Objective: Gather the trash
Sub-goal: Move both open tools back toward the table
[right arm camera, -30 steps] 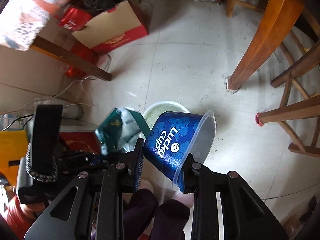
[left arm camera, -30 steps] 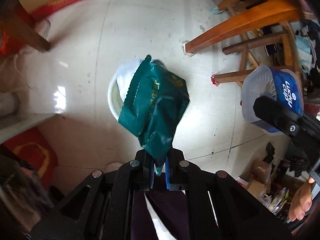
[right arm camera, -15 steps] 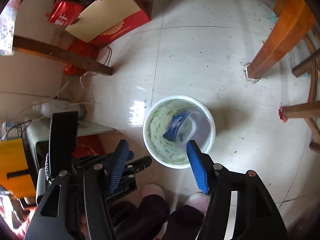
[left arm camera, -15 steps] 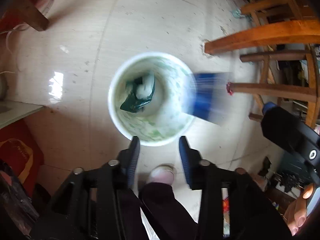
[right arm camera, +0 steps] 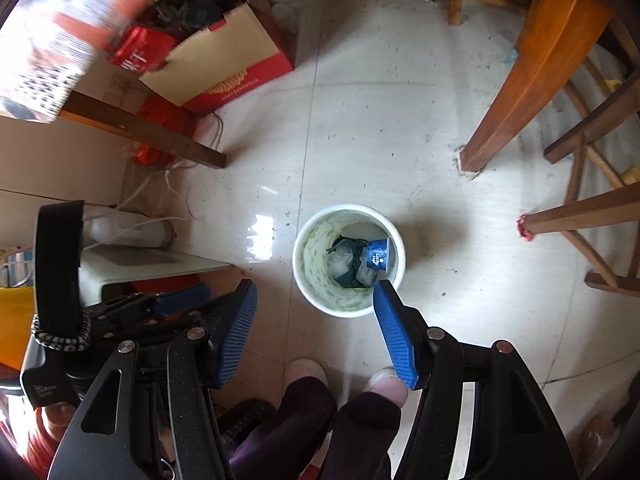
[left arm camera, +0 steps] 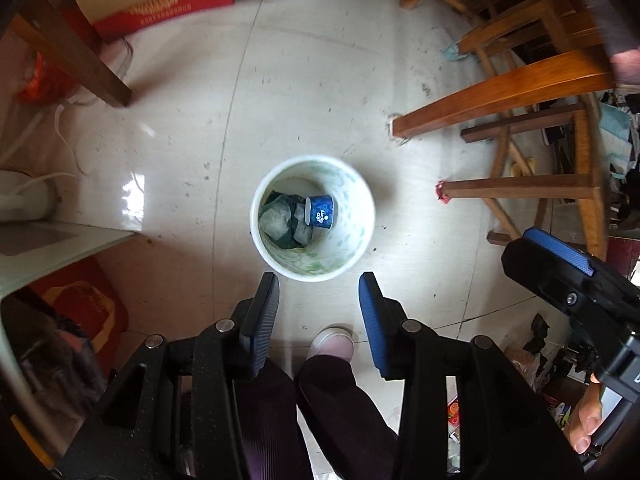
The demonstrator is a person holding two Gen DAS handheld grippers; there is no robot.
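In the left wrist view, the white waste bin (left arm camera: 362,236) with a green pattern inside is seen from above on the tiled floor, and two pieces of trash are lying at its bottom: the crumpled green snack bag (left arm camera: 282,220) and, touching it on the right, the blue "Lucky cup" plastic cup (left arm camera: 320,211), on its side. The left gripper (left arm camera: 318,294) is held above the near rim of the bin with its jaws spread and nothing between them. The right gripper (left arm camera: 560,268) is seen at the right edge, also carrying nothing. The dropping step is judged to be finished; the next move probably calls for both grippers to be carried away from the bin and pointed toward more trash, although none can be named with certainty in this view. One second ago, the bag was pinched in the closed left jaws above the bin; now it is released, and the bin looks farther below. In the right wrist view, the same bin (right arm camera: 304,268) is seen with the bag (right arm camera: 346,262) and the cup (right arm camera: 377,259) inside. The jaws of the right gripper (right arm camera: 314,318) are spread wide and empty, one blue finger (right arm camera: 394,338) crossing the near rim of the bin in the picture. One second ago, the cup was held between these jaws; now it is resting in the bin.
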